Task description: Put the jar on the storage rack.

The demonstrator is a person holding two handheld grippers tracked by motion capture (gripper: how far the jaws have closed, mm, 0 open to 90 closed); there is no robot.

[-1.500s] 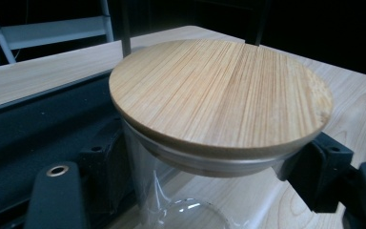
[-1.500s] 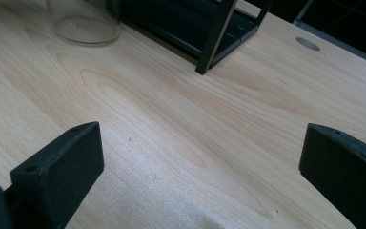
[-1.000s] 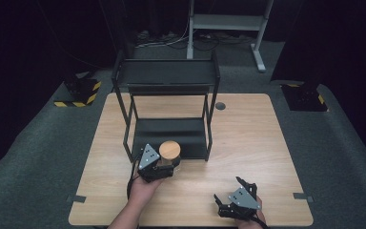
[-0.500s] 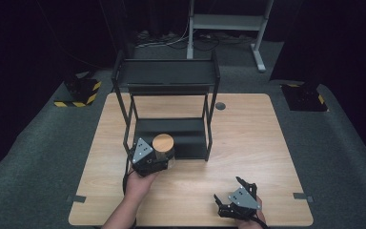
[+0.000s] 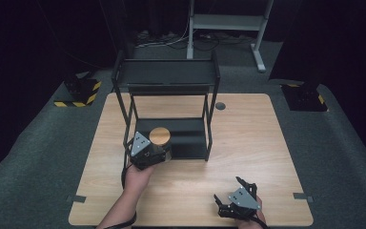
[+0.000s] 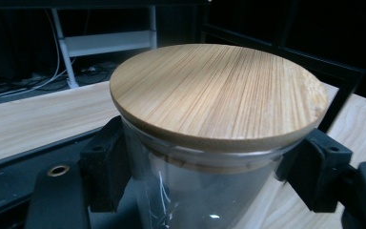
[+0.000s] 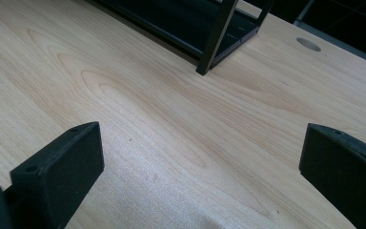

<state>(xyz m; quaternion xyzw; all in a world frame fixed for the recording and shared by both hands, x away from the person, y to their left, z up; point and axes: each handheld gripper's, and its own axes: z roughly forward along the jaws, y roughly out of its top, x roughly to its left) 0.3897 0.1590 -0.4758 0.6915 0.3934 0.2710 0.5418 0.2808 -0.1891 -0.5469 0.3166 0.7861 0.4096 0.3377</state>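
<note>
A clear glass jar with a round bamboo lid is held by my left gripper, whose jaws press on the glass just under the lid. The jar is at the front left of the lower shelf of a black metal rack; whether it rests on the shelf I cannot tell. My right gripper stands open near the table's front right edge, nothing between its jaws, just bare wood below.
The rack's front right leg stands on the light wooden table ahead of the right gripper. A cable hole lies behind the rack. Dark carpet surrounds the table, with a white desk frame beyond.
My left gripper has carried the jar forward, away from the person, over the rack's lower shelf. The right gripper has stayed in place.
</note>
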